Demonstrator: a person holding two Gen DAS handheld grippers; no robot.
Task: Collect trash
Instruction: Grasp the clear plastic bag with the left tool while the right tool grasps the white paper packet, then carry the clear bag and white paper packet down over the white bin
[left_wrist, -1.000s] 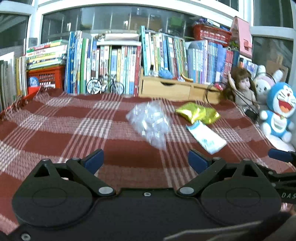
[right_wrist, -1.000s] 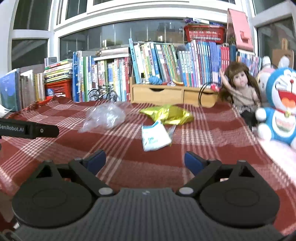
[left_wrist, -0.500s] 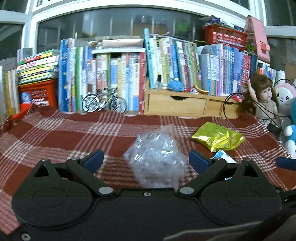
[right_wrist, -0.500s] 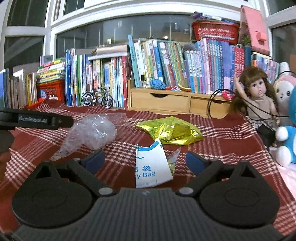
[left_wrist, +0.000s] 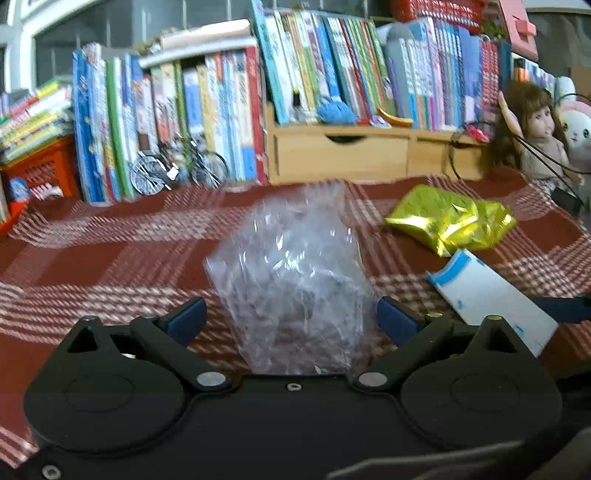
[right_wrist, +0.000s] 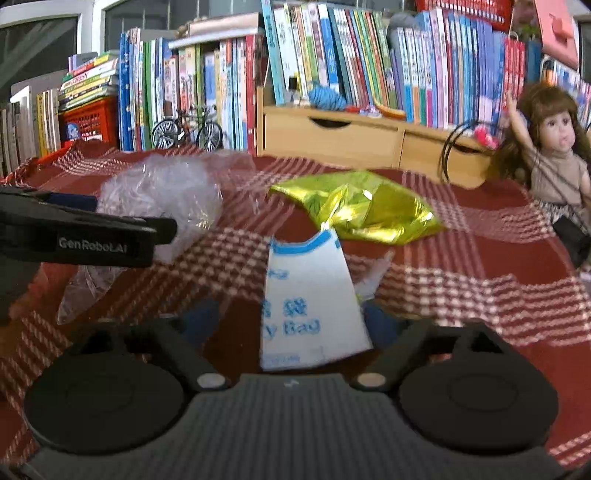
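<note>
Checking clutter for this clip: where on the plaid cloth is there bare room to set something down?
Bare plaid cloth lies left of the clear plastic bag, up to the toy bicycle, and right of the gold wrapper toward the doll. The middle is crowded: bag, wrapper, white packet.

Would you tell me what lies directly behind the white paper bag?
The crumpled gold foil wrapper lies just behind the white paper bag on the plaid cloth; the bag hides whether they touch.
</note>
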